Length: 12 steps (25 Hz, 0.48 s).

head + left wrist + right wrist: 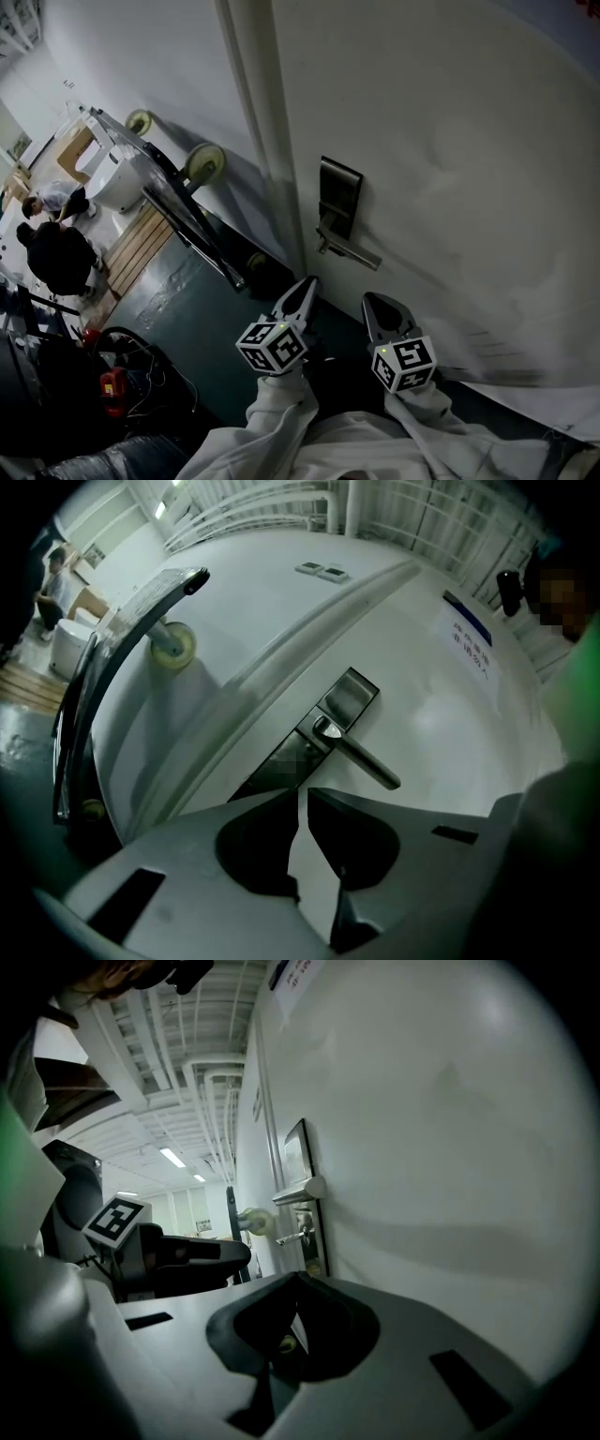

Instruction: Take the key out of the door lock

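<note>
On the white door (450, 141) a dark lock plate (338, 199) carries a metal lever handle (354, 251). In the right gripper view a small key (291, 1237) sticks out of the plate (309, 1241) just below the handle (300, 1189). Both grippers hover short of the door, under the lock, and touch nothing. My left gripper (305, 286) has its jaws shut with nothing between them; its tips (302, 794) point at the plate (345, 703) and handle (364, 758). My right gripper (378, 302) is also shut and empty, with its tips (296, 1277) aimed along the door.
A metal trolley (178, 202) with pale wheels (204, 161) leans at the wall left of the door frame. Beyond it lie a wooden pallet (141, 244), two people (56, 244) and cables with a red tool (112, 384). A sign (469, 639) is stuck on the door.
</note>
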Tool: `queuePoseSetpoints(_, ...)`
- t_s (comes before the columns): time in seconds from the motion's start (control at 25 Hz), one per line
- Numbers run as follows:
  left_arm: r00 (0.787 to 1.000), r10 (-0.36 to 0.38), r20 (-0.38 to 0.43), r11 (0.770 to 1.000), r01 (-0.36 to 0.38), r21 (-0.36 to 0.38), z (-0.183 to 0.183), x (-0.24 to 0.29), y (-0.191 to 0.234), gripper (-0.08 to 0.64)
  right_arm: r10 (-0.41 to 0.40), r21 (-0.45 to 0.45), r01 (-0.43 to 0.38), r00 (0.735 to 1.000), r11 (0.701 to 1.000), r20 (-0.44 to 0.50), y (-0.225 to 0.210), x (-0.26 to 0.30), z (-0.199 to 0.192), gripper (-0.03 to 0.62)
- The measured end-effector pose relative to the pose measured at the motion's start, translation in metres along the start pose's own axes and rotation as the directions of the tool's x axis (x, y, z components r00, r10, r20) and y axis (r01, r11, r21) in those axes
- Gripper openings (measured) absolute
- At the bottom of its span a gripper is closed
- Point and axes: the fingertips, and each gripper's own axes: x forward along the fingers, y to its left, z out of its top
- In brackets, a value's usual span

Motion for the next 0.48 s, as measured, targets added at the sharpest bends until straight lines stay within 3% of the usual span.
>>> queuePoseSetpoints(0.12, 1.0, -0.011, 0.01, 0.998, 0.012, -0.057, 0.004, 0.002, 0.001, 0.021, 0.011, -0.008, -0.011, 1.0, 1.0, -0.004, 0.004, 0.001, 0.0, 0.052)
queuePoseSetpoints(0.16, 1.0, -0.023, 0.007, 0.996, 0.023, -0.087, 0.004, 0.004, 0.001, 0.049, 0.014, -0.009, -0.014, 1.0, 1.0, -0.004, 0.005, 0.001, 0.0, 0.052)
queuePoseSetpoints(0.2, 0.999, -0.038, 0.004, 0.991, 0.038, -0.127, 0.003, 0.006, 0.0, 0.126, 0.016, -0.01, -0.016, 1.0, 1.0, -0.004, 0.005, 0.001, 0.0, 0.052)
queuePoseSetpoints(0.36, 0.996, -0.077, 0.035, 0.944, 0.084, -0.319, 0.005, 0.02, 0.001, 0.17, 0.017, -0.015, -0.017, 1.0, 1.0, -0.005, 0.0, 0.001, 0.003, 0.052)
queuePoseSetpoints(0.48, 0.995, -0.078, 0.06, 0.91, 0.096, -0.403, 0.008, 0.033, 0.006, 0.175, 0.013, -0.01, -0.013, 1.0, 1.0, -0.006, -0.008, 0.001, 0.004, 0.052)
